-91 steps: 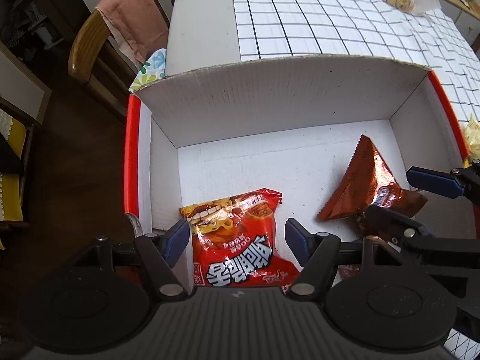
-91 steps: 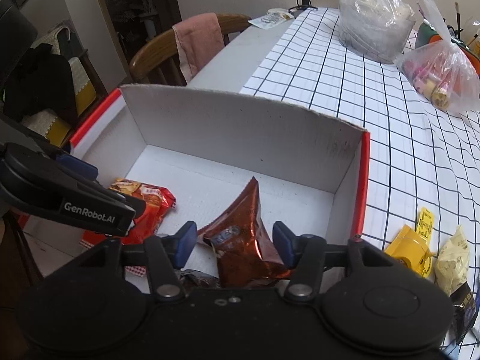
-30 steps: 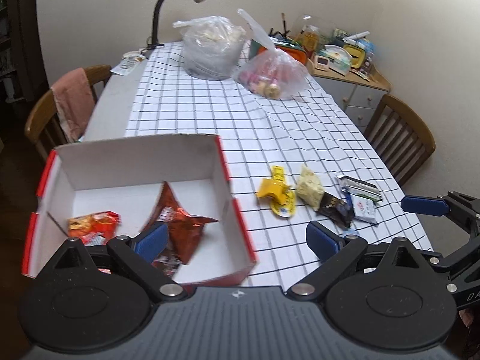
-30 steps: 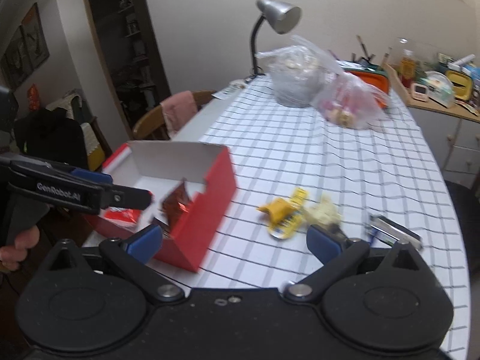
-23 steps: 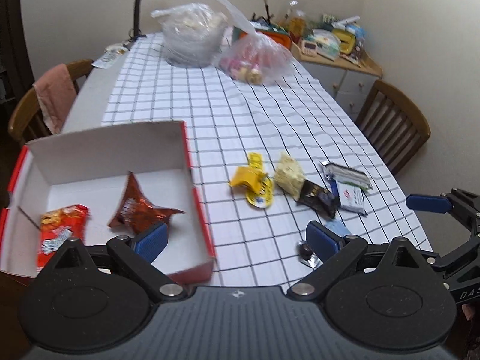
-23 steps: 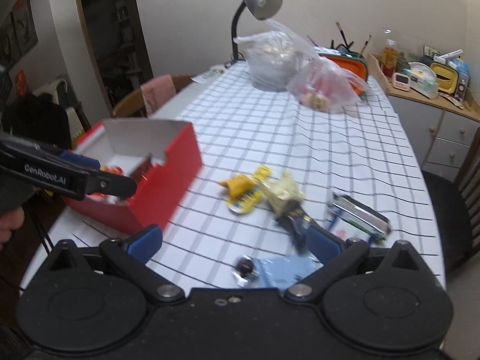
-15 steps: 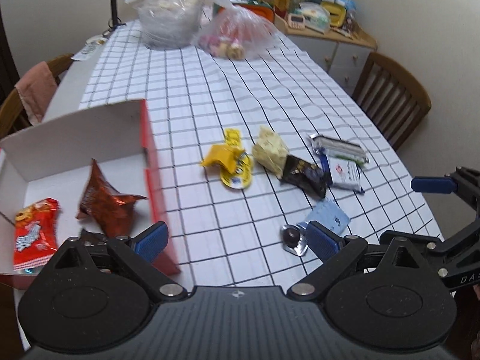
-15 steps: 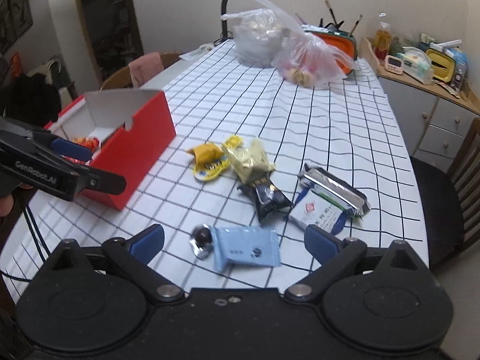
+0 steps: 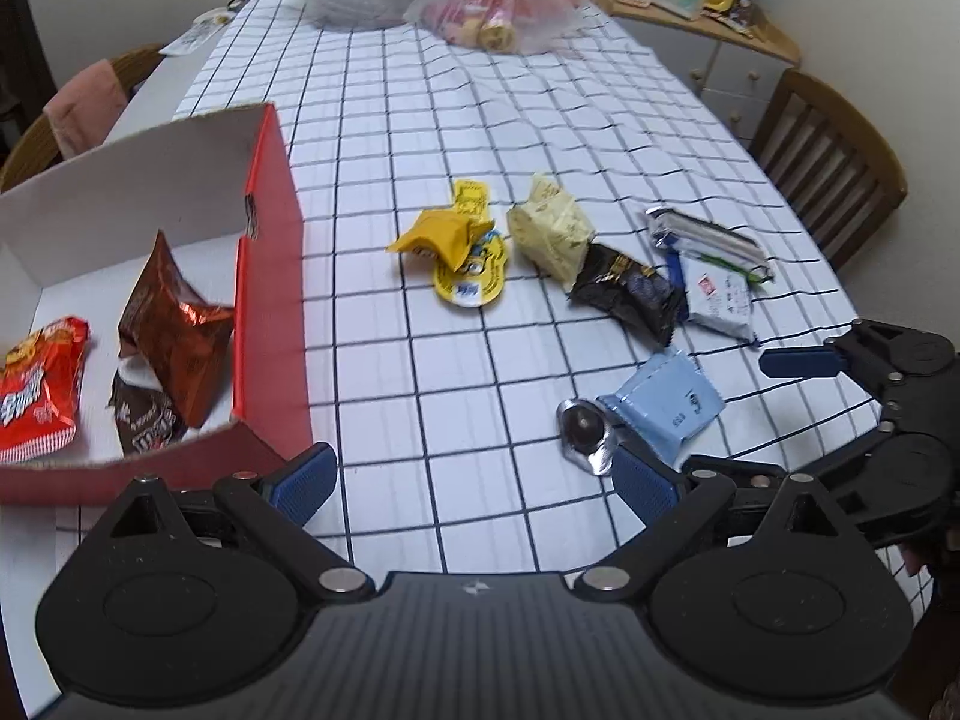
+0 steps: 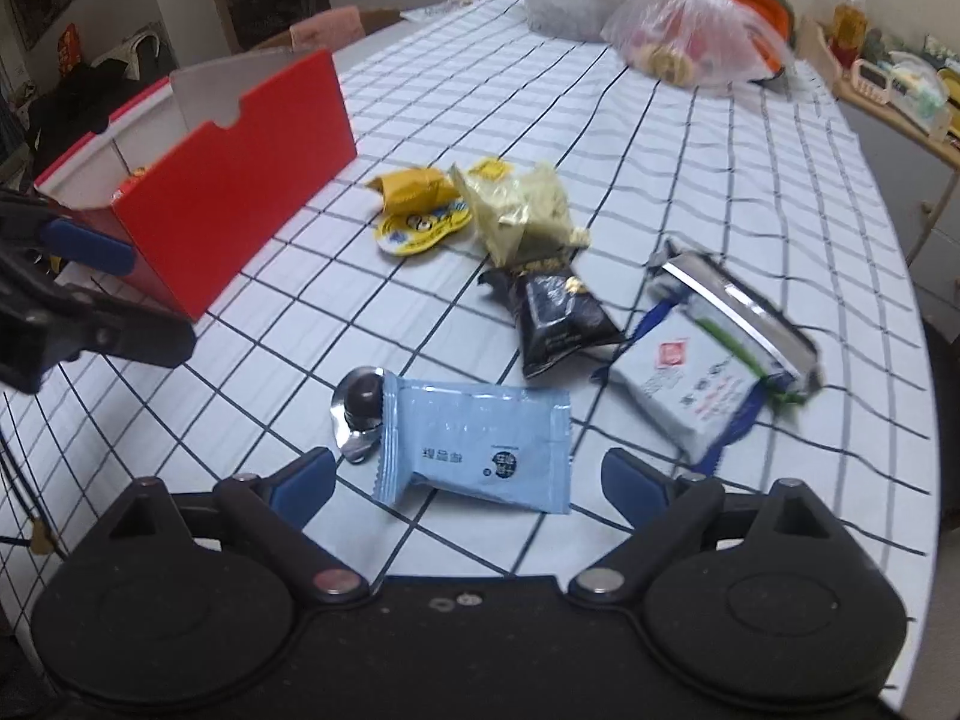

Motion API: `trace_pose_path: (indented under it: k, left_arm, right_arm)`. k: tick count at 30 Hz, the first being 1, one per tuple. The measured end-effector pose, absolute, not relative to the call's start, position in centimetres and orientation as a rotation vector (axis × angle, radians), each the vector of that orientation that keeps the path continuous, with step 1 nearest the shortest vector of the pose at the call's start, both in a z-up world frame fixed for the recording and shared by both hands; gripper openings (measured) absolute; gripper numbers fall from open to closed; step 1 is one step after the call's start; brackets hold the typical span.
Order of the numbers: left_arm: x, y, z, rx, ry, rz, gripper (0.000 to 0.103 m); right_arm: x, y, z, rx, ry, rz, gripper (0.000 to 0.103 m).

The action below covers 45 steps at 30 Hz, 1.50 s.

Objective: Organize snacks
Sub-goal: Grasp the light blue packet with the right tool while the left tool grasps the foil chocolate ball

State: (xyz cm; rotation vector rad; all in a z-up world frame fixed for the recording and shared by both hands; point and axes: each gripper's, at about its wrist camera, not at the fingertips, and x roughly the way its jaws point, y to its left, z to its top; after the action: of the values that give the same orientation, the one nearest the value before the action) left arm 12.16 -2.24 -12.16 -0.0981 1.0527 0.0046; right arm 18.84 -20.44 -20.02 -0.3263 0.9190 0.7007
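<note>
Right wrist view: the right tool stands wide with its jaws closing, and the blue packet lies flat on the table between its two fingers, not yet touched by either pad. The packet's long axis runs across the view, roughly in line with the gap between the fingers, so the fingers would meet its short, crimped ends. A small foil-wrapped chocolate touches the packet's left end, just ahead of the left finger; judged a risk of being caught in the same grip.

Left wrist view: the left tool is wide and empty, over bare table between the red box and the packet. The packet lies ahead and to its right, just beyond its right finger. The right tool is the nearer of the two.

The box, well to the left, already holds three snacks. Five more lie loose beyond the packet.
</note>
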Motion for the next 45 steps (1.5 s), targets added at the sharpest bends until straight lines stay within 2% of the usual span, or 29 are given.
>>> trace_pose_path:
  k: [16, 21, 25, 28, 33, 38, 40, 41, 43, 45]
  left_arm:
    - [12.0, -2.8, -12.3, -0.107, 1.066, 0.074, 0.096]
    - [12.3, -3.5, -12.4, -0.093, 1.065, 0.062, 0.096]
    - [12.7, -3.8, -12.7, -0.090, 1.074, 0.052, 0.096]
    - [13.1, -4.3, -13.2, -0.079, 1.084, 0.032, 0.096]
    - [14.5, -5.0, -14.4, -0.061, 1.114, 0.013, 0.096]
    - [16.2, -6.1, -15.6, -0.046, 1.142, -0.004, 0.096]
    - [16.9, -6.6, -16.1, -0.042, 1.160, -0.016, 0.096]
    - [17.3, -6.8, -16.5, -0.044, 1.171, -0.017, 0.094]
    - [18.1, -7.2, -17.2, -0.058, 1.203, -0.017, 0.083]
    - [18.7, -7.3, -17.9, -0.074, 1.236, -0.014, 0.067]
  right_arm:
    - [21.1, -18.7, -22.6, -0.370, 0.927, 0.668, 0.092]
    - [20.9, -18.9, -22.4, -0.389, 0.903, 0.661, 0.074]
    - [20.7, -19.6, -21.8, -0.363, 0.897, 0.674, 0.064]
    - [20.3, -19.9, -21.3, -0.352, 0.886, 0.697, 0.044]
    - [20.1, -20.8, -21.1, -0.341, 0.888, 0.673, 0.043]
    - [19.7, -22.5, -19.9, -0.275, 0.881, 0.674, 0.029]
    - [19.5, -23.1, -19.4, -0.253, 0.880, 0.671, 0.027]
    - [19.4, -23.3, -19.2, -0.245, 0.880, 0.671, 0.026]
    - [19.3, -23.7, -18.9, -0.230, 0.879, 0.668, 0.024]
    - [19.2, -24.1, -18.6, -0.215, 0.880, 0.662, 0.022]
